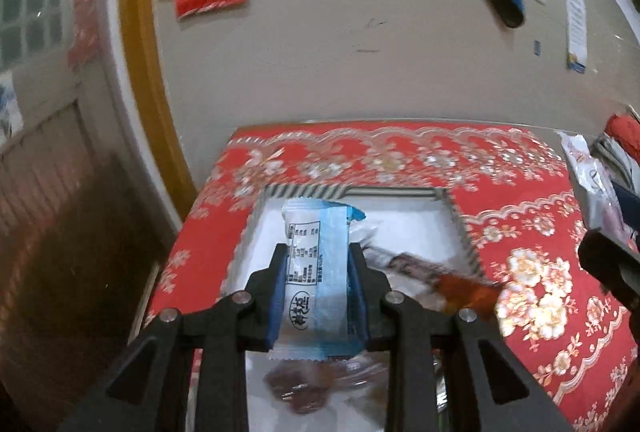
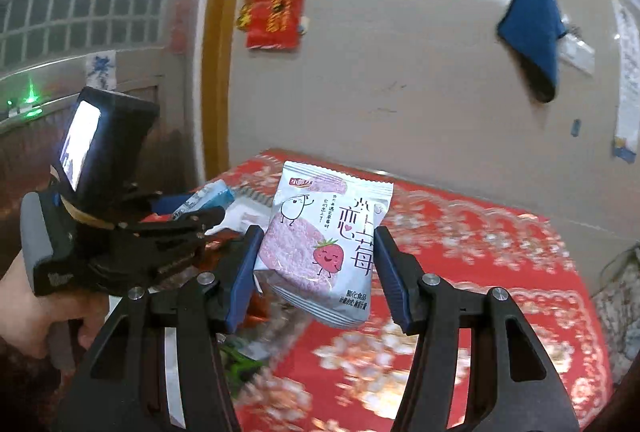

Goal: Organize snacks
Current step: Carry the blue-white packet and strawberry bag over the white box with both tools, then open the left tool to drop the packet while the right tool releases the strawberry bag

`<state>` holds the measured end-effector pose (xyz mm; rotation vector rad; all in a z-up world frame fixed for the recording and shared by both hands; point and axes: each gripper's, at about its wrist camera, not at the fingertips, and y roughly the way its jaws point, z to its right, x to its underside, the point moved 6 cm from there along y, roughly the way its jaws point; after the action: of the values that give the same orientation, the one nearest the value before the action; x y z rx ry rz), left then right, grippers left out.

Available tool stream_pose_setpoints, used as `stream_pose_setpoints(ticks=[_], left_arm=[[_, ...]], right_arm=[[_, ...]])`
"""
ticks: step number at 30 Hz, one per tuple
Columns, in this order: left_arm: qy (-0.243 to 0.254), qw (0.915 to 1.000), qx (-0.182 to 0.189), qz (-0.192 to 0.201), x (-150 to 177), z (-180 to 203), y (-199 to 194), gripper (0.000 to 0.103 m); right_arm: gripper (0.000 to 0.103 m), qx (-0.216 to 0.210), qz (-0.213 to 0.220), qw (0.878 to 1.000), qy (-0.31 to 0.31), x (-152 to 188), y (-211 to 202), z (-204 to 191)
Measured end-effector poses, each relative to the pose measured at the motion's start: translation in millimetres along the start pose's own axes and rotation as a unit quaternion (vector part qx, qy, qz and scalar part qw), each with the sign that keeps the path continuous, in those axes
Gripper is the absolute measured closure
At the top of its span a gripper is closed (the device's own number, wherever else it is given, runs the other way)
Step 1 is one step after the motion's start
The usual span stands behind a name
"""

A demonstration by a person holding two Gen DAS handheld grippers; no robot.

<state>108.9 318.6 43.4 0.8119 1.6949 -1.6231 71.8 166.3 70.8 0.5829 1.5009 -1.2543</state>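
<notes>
In the left wrist view the left gripper point(image 1: 318, 264) clamps a blue-and-white snack packet point(image 1: 316, 252) above a white tray point(image 1: 400, 228) on the red tablecloth point(image 1: 520, 232), while in the right wrist view the right gripper point(image 2: 318, 264), half spread, grips a strawberry snack bag point(image 2: 324, 244) above that cloth.

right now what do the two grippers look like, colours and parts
Both are black handheld tools. The left gripper and the right gripper each have angular black linkage arms with round silver pins and two blue ribbed pads. Seen from the right wrist view, the left one has a grey-backed handle and a small lit screen mounted on top. No sleeve or cable is visible.
</notes>
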Motion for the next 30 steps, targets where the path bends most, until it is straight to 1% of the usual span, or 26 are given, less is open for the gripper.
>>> stream_pose_setpoints(ticks=[2, 5, 7, 9, 15, 23, 30], left_arm=[[-0.012, 0.9998, 0.0, -0.013, 4, -11, 4, 0.072], [-0.013, 0.9996, 0.007, -0.024, 8, -13, 8, 0.072], [-0.003, 0.9995, 0.013, -0.028, 10, -6, 9, 0.072], [0.011, 0.9994, 0.016, -0.029, 13, 3, 9, 0.072], [0.031, 0.9986, 0.011, -0.042, 19, 13, 17, 0.072], [0.033, 0.9984, 0.008, -0.046, 21, 14, 20, 0.072], [0.034, 0.9984, 0.008, -0.045, 21, 15, 20, 0.072]], right_arm=[[0.048, -0.011, -0.01, 1.0, 0.002, -1, 12, -13], [0.048, -0.022, -0.027, 0.999, 0.007, -2, 27, -27], [0.048, -0.032, -0.03, 0.999, 0.024, 1, 31, -30], [0.048, -0.044, -0.021, 0.998, 0.049, 8, 30, -29], [0.048, -0.058, -0.027, 0.997, 0.046, 18, 36, -30], [0.048, -0.05, -0.026, 0.998, 0.033, 19, 34, -28], [0.048, -0.055, -0.031, 0.998, 0.031, 20, 36, -32]])
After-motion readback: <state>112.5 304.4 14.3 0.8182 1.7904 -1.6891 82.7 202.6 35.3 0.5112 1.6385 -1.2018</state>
